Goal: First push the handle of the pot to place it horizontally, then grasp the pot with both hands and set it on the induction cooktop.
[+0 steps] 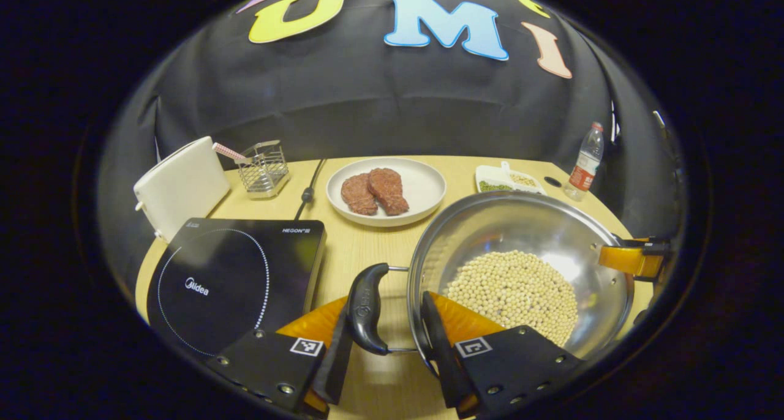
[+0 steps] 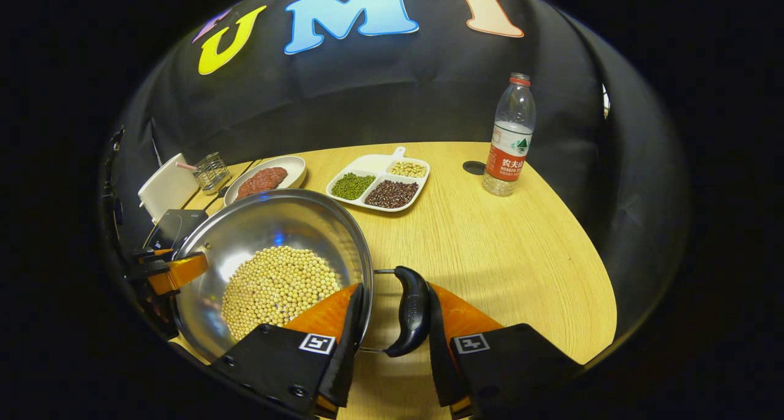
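Note:
A steel pot (image 1: 520,224) holding soybeans (image 1: 514,291) sits at the table's near right, its two black loop handles lying level. My left gripper (image 1: 389,340) brackets the left handle (image 1: 366,310): one finger presses the handle's outside, the other sits inside the rim. My right gripper (image 2: 392,340) grips the opposite handle (image 2: 411,313) the same way, across the pot (image 2: 275,224) wall. Each gripper also appears at the far rim in the other's view: the right gripper (image 1: 634,259), the left gripper (image 2: 174,273). The black induction cooktop (image 1: 226,279) lies left of the pot.
A white plate (image 1: 422,187) with two meat pieces stands behind the pot. A white toaster (image 1: 180,187) and a wire rack (image 1: 263,169) sit at the back left. A divided dish (image 2: 373,163) of beans and a water bottle (image 2: 508,138) stand at the back right.

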Tool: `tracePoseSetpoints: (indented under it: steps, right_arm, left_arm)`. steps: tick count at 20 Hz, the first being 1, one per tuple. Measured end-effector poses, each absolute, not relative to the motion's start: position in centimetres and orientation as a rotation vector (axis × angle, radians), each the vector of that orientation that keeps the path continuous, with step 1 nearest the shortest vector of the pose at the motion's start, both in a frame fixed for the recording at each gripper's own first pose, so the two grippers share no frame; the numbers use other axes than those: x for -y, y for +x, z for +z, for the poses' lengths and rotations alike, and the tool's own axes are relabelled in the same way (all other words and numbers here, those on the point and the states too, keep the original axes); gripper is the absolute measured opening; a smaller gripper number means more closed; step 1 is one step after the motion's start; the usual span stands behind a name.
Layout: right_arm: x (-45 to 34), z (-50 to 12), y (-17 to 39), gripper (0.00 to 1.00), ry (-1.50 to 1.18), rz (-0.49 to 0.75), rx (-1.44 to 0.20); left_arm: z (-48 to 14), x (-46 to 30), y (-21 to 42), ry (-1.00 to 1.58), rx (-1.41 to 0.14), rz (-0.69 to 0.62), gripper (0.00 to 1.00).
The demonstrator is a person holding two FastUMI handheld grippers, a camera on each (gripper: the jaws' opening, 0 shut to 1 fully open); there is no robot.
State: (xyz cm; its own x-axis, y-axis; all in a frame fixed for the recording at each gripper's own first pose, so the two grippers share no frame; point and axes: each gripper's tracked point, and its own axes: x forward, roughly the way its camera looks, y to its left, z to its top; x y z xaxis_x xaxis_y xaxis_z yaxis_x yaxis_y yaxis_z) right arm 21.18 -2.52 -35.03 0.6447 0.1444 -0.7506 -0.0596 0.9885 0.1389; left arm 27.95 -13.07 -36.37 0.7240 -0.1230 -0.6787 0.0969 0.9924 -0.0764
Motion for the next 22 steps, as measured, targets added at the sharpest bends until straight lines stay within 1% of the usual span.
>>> tracePoseSetpoints:
  steps: [1,2,3,4,5,6,7,8,9,10,11,12,13,14,18,19,20,21,22]
  right_arm:
    - [2.4,-35.1,21.4,0.51,0.093,0.112,-0.855]
    - [2.4,-35.0,21.4,0.51,0.078,0.113,-0.854]
    - [2.3,-34.8,21.2,0.51,0.075,0.109,-0.850]
    - [2.3,-34.6,21.0,0.47,0.070,0.106,-0.854]
    - [2.2,-34.6,20.9,0.51,0.068,0.103,-0.856]
    - [2.2,-34.3,20.6,0.47,0.066,0.095,-0.858]
    - [2.1,-33.8,20.5,0.51,0.060,0.090,-0.846]
    - [2.0,-33.2,20.4,0.47,0.050,0.087,-0.836]
    - [1.8,-32.7,20.2,0.51,0.050,0.083,-0.828]
    - [1.4,-32.2,19.9,0.51,0.055,0.081,-0.832]
    - [1.0,-31.8,19.6,0.48,0.064,0.080,-0.836]
    - [0.6,-31.2,19.4,0.51,0.072,0.077,-0.834]
    - [0.1,-30.8,19.1,0.51,0.075,0.074,-0.833]
    - [-0.4,-30.3,18.8,0.51,0.079,0.070,-0.831]
    - [-2.6,-28.8,17.7,0.51,0.096,0.051,-0.818]
    - [-3.3,-28.5,17.5,0.51,0.098,0.052,-0.818]
    - [-4.1,-28.2,17.5,0.51,0.101,0.054,-0.816]
    - [-4.8,-27.8,17.4,0.51,0.101,0.057,-0.810]
    - [-5.5,-27.5,17.3,0.47,0.099,0.060,-0.807]
  left_arm:
    - [-36.1,13.1,28.0,-0.056,-0.746,-0.114,0.59]
    - [-36.1,13.1,28.1,-0.065,-0.751,-0.113,0.59]
    - [-36.2,13.0,28.0,-0.063,-0.755,-0.112,0.55]
    - [-36.1,13.0,27.9,-0.059,-0.761,-0.114,0.57]
    - [-36.2,13.0,27.8,-0.057,-0.769,-0.112,0.60]
    - [-36.0,13.0,27.8,-0.058,-0.765,-0.112,0.57]
    - [-35.8,12.9,27.7,-0.057,-0.761,-0.111,0.57]
    - [-35.3,12.6,27.6,-0.061,-0.753,-0.109,0.57]
    - [-34.6,12.3,27.3,-0.063,-0.744,-0.107,0.58]
    - [-33.9,11.8,27.1,-0.064,-0.742,-0.108,0.60]
    - [-33.4,11.3,26.9,-0.064,-0.739,-0.110,0.57]
    - [-32.9,10.7,26.8,-0.060,-0.737,-0.112,0.57]
    - [-32.3,10.2,26.7,-0.051,-0.731,-0.117,0.54]
    - [-31.8,9.6,26.7,-0.042,-0.723,-0.123,0.57]
    - [-30.4,7.0,26.5,-0.038,-0.710,-0.135,0.57]
    - [-30.1,6.3,26.3,-0.034,-0.705,-0.135,0.60]
    - [-29.8,5.4,26.2,-0.033,-0.700,-0.133,0.57]
    - [-29.6,4.6,25.9,-0.036,-0.697,-0.130,0.57]
    - [-29.4,3.7,25.8,-0.042,-0.694,-0.126,0.57]
